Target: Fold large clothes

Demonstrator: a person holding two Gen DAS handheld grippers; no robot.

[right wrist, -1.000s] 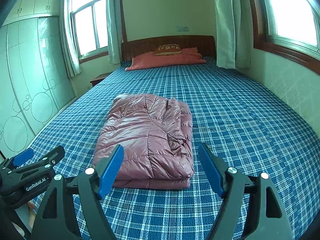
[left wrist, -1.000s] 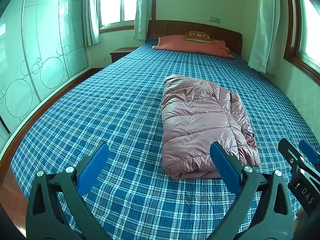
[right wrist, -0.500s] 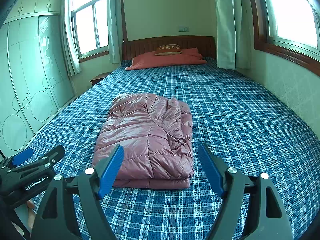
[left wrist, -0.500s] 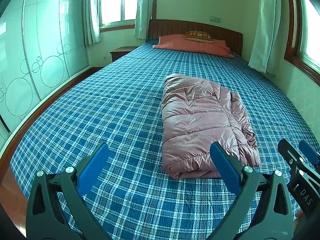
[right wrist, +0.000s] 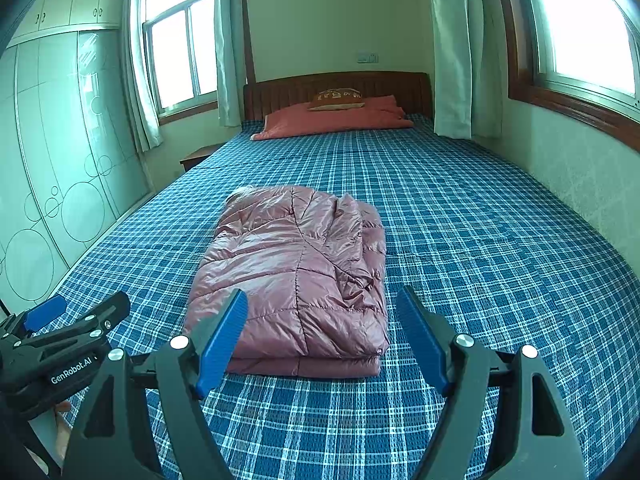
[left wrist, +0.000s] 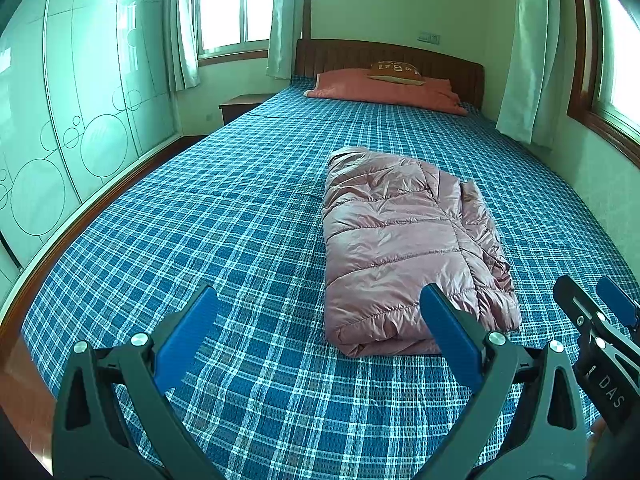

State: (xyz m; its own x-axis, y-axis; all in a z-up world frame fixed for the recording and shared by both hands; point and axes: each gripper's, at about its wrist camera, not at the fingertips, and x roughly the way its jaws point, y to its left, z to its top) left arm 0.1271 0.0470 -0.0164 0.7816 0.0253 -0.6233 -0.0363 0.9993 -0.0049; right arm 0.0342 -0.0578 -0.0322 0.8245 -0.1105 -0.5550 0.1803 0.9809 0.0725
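A shiny pink quilted down jacket (left wrist: 404, 248) (right wrist: 296, 276) lies folded into a compact rectangle on the blue plaid bed sheet (left wrist: 208, 240) (right wrist: 480, 248). My left gripper (left wrist: 320, 308) hovers open above the sheet, short of the jacket's near left corner, with nothing between its blue pads. Open too, my right gripper (right wrist: 322, 312) hangs just in front of the jacket's near folded edge without touching it. In the other camera, each gripper appears at the frame's side: the right gripper (left wrist: 600, 304) at the right edge, the left gripper (right wrist: 76, 312) at the lower left.
An orange-red pillow (right wrist: 336, 120) with a small brown cushion (right wrist: 338, 98) lies at the wooden headboard. A frosted-glass wardrobe (left wrist: 72, 120) runs along the left. A wall with a window (right wrist: 584, 32) borders the bed's right side. A nightstand (left wrist: 244, 104) stands at the far left.
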